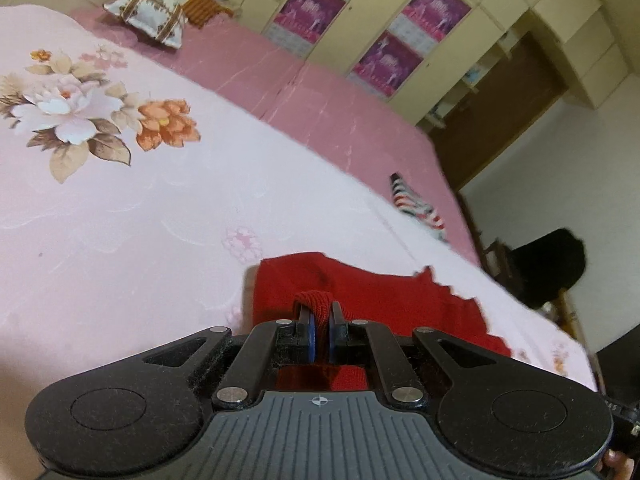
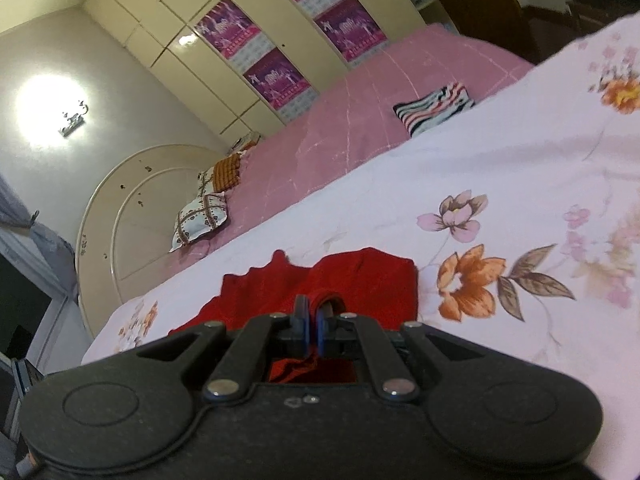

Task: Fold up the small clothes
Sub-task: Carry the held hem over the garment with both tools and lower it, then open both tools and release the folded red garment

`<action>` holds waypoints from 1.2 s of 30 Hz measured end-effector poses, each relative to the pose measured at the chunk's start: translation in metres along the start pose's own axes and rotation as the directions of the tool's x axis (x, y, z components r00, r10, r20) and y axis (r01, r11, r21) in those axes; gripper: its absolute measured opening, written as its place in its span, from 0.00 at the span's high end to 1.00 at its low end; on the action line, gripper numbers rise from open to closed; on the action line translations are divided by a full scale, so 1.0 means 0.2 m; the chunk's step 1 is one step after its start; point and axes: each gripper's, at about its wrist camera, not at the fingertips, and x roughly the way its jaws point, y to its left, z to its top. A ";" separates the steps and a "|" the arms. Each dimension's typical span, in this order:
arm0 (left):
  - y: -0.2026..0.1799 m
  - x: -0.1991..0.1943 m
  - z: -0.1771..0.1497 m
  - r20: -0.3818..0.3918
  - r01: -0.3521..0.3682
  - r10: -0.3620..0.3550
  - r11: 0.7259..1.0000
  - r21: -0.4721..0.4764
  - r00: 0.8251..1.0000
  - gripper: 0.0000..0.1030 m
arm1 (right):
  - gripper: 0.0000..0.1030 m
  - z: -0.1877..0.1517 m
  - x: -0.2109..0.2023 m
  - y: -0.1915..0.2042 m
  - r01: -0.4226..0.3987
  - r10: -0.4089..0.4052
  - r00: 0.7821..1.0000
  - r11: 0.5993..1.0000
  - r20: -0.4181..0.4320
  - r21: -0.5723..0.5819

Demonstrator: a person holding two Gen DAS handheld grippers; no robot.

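The red knit garment [image 1: 372,296] lies on the floral bedsheet [image 1: 120,208] directly ahead of both grippers, its fabric thick and ribbed, with a scalloped, jagged-looking edge along one side. A folded lip of it rises between the jaws of the left gripper [image 1: 321,312], which are clamped together on that fold; the right gripper [image 2: 314,312] is likewise pinched shut on a bunched bit of the same red cloth [image 2: 320,280] — more red shows below each tool's linkage.

Around the garment the pale sheet spreads wide and flat, printed with orange and white flowers [image 1: 80,108], giving plenty of open surface towards the middle of the bed. Beyond it runs a pink blanket [image 1: 320,92], on which a striped folded cloth [image 1: 416,204] sits well apart from the red piece. Patterned pillows [image 1: 148,14] lie at the head end by a rounded cream headboard [image 2: 132,216]. Cream wardrobe doors with purple posters [image 1: 400,40] stand behind the bed.
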 end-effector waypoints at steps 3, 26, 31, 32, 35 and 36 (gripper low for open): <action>0.01 0.11 0.03 -0.027 -0.014 0.013 1.000 -0.007 1.000 0.94 | 0.95 0.03 0.11 -0.05 0.033 -0.033 0.999 0.999 -0.025 0.011; -0.20 0.14 0.03 0.043 -0.099 0.090 0.925 0.368 0.995 0.36 | 0.51 0.07 0.13 -0.03 0.091 -0.086 0.996 0.968 0.033 -0.232; -0.30 0.26 -0.03 0.009 -0.160 0.176 0.873 0.460 0.984 0.46 | 0.60 0.06 0.26 0.02 0.148 -0.158 0.987 0.951 -0.018 -0.271; -0.31 0.28 -0.03 0.000 -0.156 0.176 0.875 0.459 0.984 0.60 | 0.69 0.05 0.28 0.03 0.147 -0.159 0.987 0.946 -0.020 -0.287; -0.35 0.29 -0.04 -0.001 -0.143 0.161 0.876 0.460 0.987 0.83 | 0.87 0.02 0.32 0.05 0.165 -0.182 0.983 0.931 -0.024 -0.326; -0.37 0.29 -0.04 0.009 -0.146 0.161 0.874 0.463 0.987 0.89 | 0.92 0.02 0.32 0.06 0.162 -0.176 0.984 0.928 -0.014 -0.337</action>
